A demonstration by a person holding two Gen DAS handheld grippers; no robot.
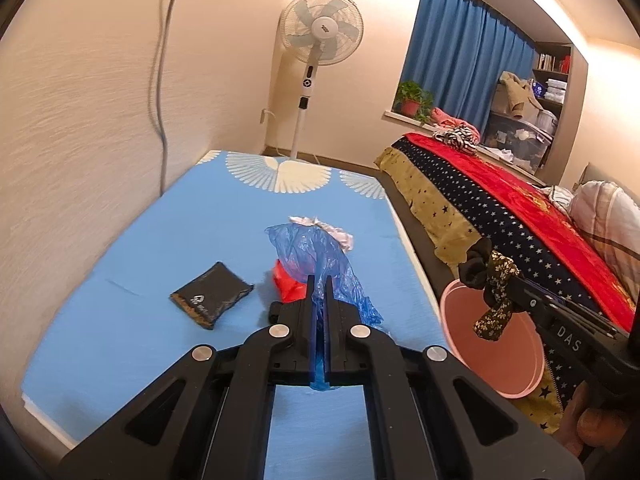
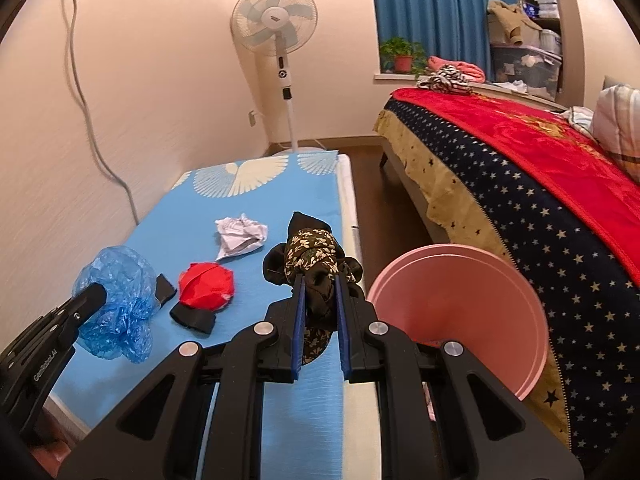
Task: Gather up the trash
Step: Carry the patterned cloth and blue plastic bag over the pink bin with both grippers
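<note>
My left gripper (image 1: 319,280) is shut on a crumpled blue plastic bag (image 1: 320,256) and holds it above the blue mattress (image 1: 140,240); the bag also shows in the right wrist view (image 2: 120,300). My right gripper (image 2: 320,280) is shut on a dark floral cloth scrunchie (image 2: 314,256), seen hanging over the pink bin (image 1: 492,344) in the left wrist view (image 1: 494,300). The pink bin (image 2: 460,300) stands between mattress and bed. On the mattress lie a red wad (image 2: 206,286), crumpled white paper (image 2: 240,234) and a black pouch (image 1: 212,294).
A bed with a red and starred blanket (image 2: 540,184) fills the right side. A standing fan (image 2: 276,24) is at the far wall. A cable (image 2: 92,120) hangs down the left wall. Brown floor (image 2: 384,208) runs between mattress and bed.
</note>
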